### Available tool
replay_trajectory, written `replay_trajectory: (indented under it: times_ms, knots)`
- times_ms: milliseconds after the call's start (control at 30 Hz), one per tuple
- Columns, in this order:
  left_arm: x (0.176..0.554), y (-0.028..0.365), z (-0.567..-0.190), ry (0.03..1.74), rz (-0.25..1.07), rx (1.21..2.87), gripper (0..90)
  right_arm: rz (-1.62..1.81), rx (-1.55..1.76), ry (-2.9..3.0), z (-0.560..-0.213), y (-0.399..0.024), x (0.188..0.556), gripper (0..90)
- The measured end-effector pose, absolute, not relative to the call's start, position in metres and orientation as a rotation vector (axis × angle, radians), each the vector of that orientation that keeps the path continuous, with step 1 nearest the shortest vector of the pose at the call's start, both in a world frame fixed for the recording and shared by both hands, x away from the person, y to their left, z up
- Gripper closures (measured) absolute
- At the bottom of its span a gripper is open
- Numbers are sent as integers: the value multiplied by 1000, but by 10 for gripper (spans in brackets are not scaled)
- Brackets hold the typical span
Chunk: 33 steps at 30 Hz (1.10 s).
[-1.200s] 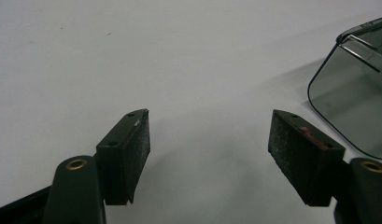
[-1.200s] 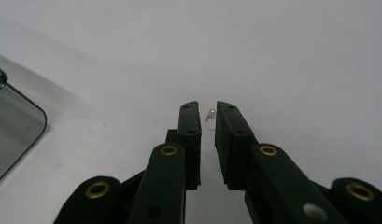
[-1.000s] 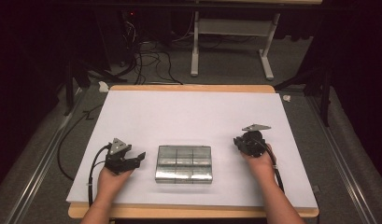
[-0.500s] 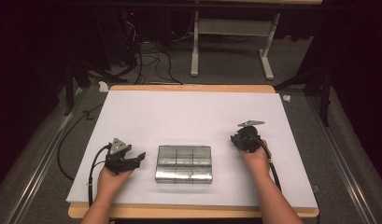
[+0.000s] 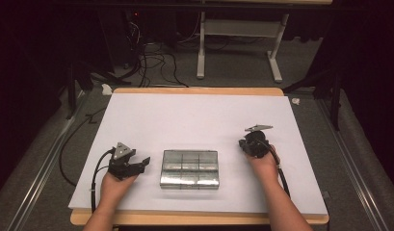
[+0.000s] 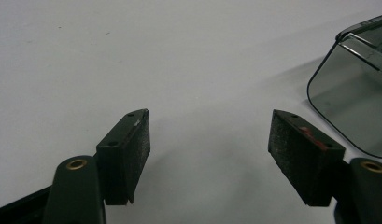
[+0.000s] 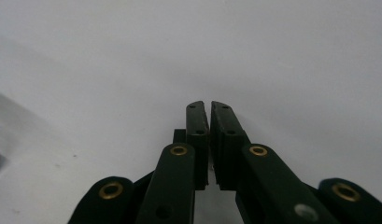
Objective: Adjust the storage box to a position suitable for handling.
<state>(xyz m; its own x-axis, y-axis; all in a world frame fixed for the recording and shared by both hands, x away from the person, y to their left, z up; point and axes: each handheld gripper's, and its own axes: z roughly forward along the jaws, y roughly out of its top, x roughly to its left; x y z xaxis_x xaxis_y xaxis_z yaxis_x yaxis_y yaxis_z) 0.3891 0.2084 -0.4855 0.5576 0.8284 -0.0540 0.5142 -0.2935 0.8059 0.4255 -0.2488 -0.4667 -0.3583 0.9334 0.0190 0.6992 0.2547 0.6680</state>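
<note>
Room lies all round the clear box (image 5: 190, 168), between left gripper (image 5: 137, 166) and right gripper (image 5: 250, 144). Left gripper view: jaws wide apart, box corner (image 6: 354, 100) just right. Right gripper view: jaws have just been closing, together on nothing

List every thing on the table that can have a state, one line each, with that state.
Clear plastic compartment box: lid closed, flat on the white table cover, untouched, between the two hands.
Left black two-jaw gripper: jaws wide open, nothing between them, box corner beside it.
Right black two-jaw gripper: jaws have just closed, pads together on nothing.
</note>
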Motion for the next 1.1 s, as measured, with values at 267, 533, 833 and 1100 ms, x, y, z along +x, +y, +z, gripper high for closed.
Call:
replay_trajectory:
  times_ms: [267, 533, 833, 1100]
  knots:
    - [389, 209, -485, 1081, 481, 1972, 301, 870, 1446, 2148, -448, -256, 411, 900]
    - [389, 208, -485, 1084, 484, 1970, 301, 885, 1460, 2134, -446, -270, 395, 900]
    - [389, 208, -485, 1084, 483, 1977, 302, 911, 1460, 2188, -459, -264, 393, 796]
    - [389, 208, -485, 1085, 483, 1969, 301, 817, 1419, 2238, -469, -251, 394, 866]
